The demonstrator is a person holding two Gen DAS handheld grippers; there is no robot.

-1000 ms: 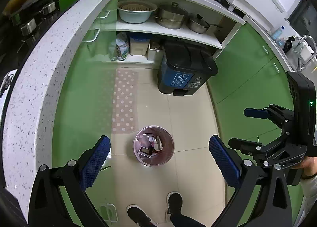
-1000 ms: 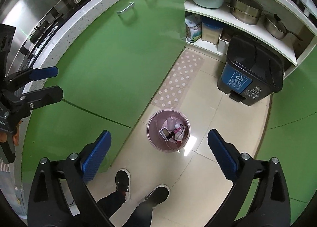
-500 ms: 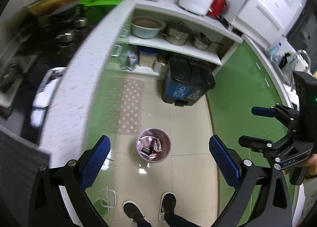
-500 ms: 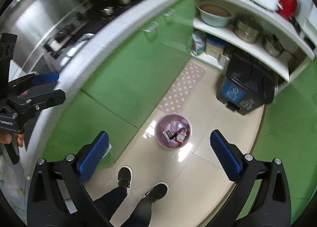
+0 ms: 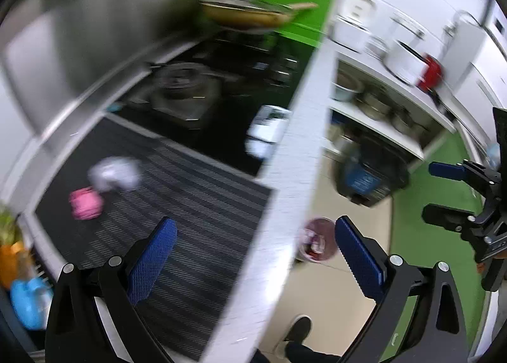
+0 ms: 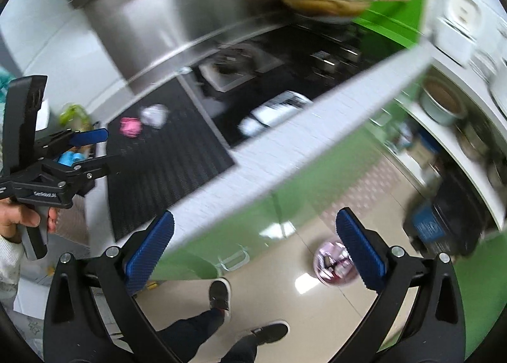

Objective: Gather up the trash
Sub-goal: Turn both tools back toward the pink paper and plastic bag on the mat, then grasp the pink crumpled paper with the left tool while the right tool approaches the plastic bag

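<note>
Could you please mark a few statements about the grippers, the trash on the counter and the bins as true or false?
1. Both the left gripper and the right gripper are open and hold nothing. True.
2. The pink item lies inside the small pink bin. False: it lies on the dark ribbed mat on the counter.
3. A crumpled white item lies right beside the pink item. True.
4. The small pink bin is empty. False: it already holds trash.
5. The dark bin with the blue label stands on the counter. False: it stands on the floor.
</note>
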